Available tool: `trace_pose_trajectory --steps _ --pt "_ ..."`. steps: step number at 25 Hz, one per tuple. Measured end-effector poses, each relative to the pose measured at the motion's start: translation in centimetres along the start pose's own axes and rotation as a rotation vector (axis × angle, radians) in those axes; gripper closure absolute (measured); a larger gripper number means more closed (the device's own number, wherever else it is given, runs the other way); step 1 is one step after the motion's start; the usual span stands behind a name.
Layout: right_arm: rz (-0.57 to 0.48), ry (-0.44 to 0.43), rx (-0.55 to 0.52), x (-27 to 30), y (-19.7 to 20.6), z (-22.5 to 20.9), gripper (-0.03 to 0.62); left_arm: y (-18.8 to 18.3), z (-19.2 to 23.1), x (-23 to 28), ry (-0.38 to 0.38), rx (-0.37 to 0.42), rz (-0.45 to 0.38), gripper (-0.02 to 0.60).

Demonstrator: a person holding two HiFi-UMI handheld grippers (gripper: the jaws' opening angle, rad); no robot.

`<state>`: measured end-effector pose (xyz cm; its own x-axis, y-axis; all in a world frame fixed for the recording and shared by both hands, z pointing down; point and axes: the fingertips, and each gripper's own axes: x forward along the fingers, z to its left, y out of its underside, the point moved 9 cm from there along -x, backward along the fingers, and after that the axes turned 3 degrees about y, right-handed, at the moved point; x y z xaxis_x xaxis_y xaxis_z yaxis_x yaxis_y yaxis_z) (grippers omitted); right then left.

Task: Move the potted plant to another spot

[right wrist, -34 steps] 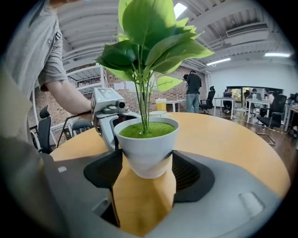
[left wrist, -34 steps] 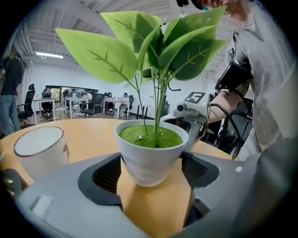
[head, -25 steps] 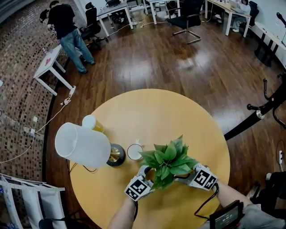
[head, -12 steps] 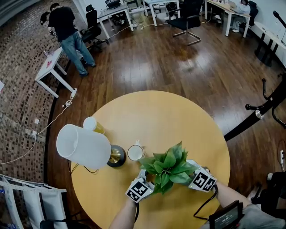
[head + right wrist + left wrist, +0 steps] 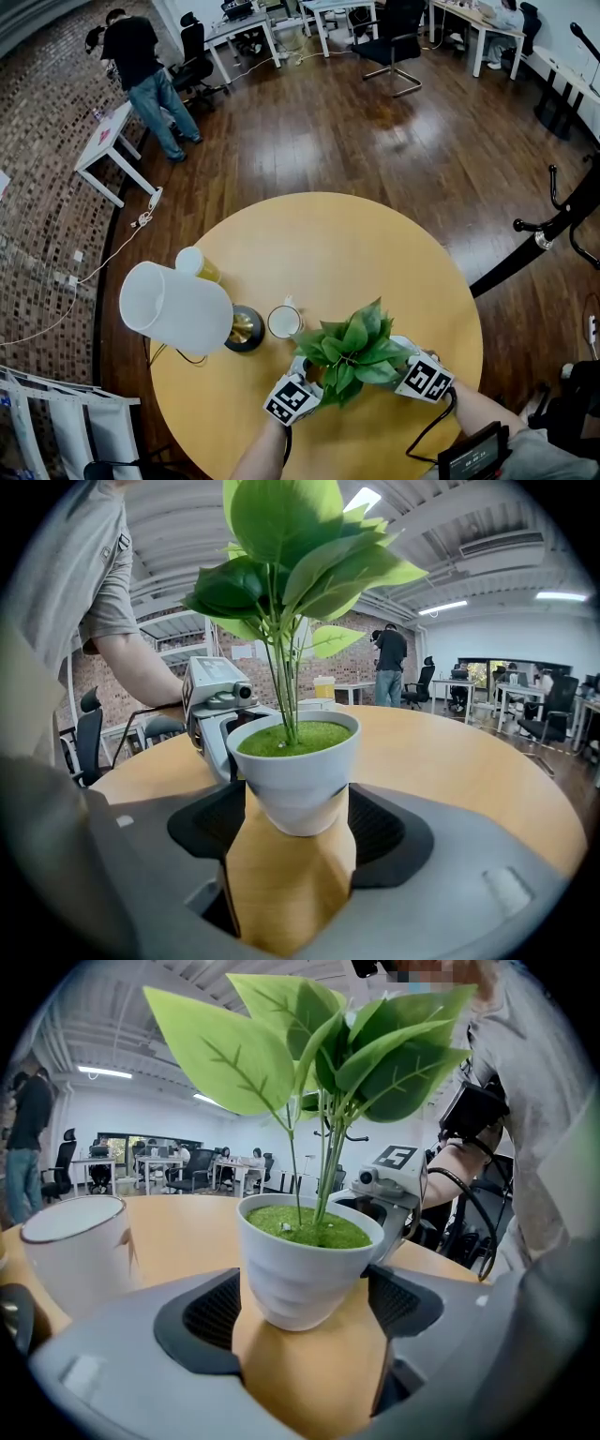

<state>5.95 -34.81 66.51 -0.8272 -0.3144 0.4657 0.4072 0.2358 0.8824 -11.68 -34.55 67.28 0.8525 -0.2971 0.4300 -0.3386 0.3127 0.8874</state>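
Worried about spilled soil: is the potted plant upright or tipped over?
Upright. The potted plant shows a roughly level rim and stems rising straight up, in both gripper views.

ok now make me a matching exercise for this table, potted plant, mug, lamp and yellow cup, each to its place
Things:
1 potted plant
2 mug
3 lamp
4 yellow cup

Places:
A beyond the lamp, by the far left rim of the table
B between the jaws of the left gripper and the right gripper
C between the lamp's base and the potted plant
D white shade hanging out past the table's left rim

Pairs: 1-B, 2-C, 3-D, 4-A
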Motion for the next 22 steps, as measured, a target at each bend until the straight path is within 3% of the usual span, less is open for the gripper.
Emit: trace_pose_trajectory --steps 2,5,14,19,22 --pt "-0.004 0.007 0.014 -0.2 0.3 -0.3 0.237 0.2 0.2 0.1 -0.018 -0.014 -0.001 0.127" --pt "-0.010 0.014 0.018 -1.1 -0.1 -0.5 0.233 -0.3 -0.1 -0.3 -0.043 -0.028 -0.007 0.127" --pt "-0.014 0.072 0.004 -4.5 -1.5 1.8 0.246 -1.8 -3.7 -2.7 -0.088 -0.071 -0.059 0.167" --pt "-0.036 0.124 0.006 -7.0 -2.4 4.4 0.297 -3.1 -7.0 -3.9 -0.072 -0.071 -0.079 0.254" --pt "-0.066 0.161 0.011 -8.7 -3.6 6.9 0.378 -4.3 -9.5 -5.1 -0.070 -0.043 -0.123 0.337"
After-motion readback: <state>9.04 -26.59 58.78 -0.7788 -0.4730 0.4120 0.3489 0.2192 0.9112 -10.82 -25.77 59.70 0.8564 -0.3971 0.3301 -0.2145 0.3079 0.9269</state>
